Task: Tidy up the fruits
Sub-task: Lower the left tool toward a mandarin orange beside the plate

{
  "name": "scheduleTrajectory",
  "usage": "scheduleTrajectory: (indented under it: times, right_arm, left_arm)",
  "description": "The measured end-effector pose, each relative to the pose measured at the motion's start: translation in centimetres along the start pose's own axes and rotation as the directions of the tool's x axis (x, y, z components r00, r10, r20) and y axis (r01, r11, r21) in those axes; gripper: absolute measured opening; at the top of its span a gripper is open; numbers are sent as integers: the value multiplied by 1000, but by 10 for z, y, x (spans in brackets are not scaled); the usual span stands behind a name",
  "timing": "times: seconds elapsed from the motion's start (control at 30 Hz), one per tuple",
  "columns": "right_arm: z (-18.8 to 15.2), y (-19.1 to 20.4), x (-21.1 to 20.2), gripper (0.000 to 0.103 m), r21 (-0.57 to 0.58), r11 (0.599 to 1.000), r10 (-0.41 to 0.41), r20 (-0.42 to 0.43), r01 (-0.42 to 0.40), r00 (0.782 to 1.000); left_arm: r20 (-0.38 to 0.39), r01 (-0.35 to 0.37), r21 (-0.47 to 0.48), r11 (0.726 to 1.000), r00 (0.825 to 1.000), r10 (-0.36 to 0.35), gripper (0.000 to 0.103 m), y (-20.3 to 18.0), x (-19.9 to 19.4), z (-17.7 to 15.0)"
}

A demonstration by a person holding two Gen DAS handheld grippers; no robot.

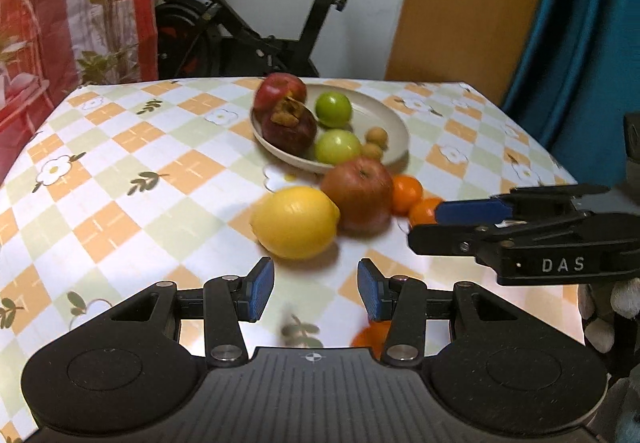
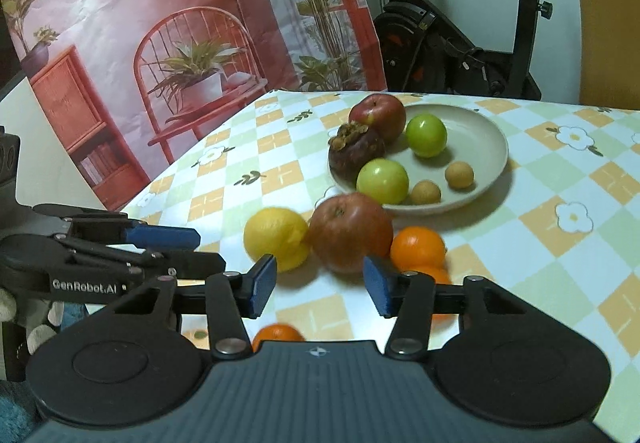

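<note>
Fruits sit mid-table: plate (image 2: 486, 147) farther off holding apples, green fruits and small brown ones, near apple (image 2: 351, 231) touching lemon (image 2: 276, 237) on its left, left gripper (image 1: 316, 285) and right gripper (image 2: 319, 285) jaws spread, empty.

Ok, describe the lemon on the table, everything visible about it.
The lemon is bright yellow and oval, its skin smooth, slightly glossy and whole. It lies on its side on the checked tablecloth, off the plate, at the left end of the loose fruit. Its right side meets the large red apple. No claw touches it; the left claw hangs open just short of it.
</note>
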State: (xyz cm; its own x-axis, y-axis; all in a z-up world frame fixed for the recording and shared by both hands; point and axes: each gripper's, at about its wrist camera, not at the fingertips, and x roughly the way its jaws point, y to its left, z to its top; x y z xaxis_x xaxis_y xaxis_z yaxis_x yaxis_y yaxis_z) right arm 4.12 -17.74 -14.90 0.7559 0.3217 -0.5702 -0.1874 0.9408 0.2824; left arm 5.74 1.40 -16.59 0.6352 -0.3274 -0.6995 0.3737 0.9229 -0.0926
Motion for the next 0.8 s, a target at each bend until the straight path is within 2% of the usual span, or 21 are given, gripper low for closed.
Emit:
scheduleTrajectory:
  times: [0.23,0.37,0.57,0.8]
  right_arm:
    - [-18,3,-3,51,32,999,-21,48,19,999]
    - [-23,1,-1,51,49,998,-28,45,26,999]
    - [-26,-1,-3,51,55,998,-24,52,22,998]
    - [-28,0,0,51,55,998,-10,45,8,999]
  left_arm:
    - [22,-5,27,1000,1000,5,49,-12,-5,-20]
    - [41,10,41,999,999,-12,50,-17,-8,-25]
    - [17,51,104,993,998,-54,50,-31,-1,-33]
    - [-42,94,37,995,995,-92,47,-22,12,-39]
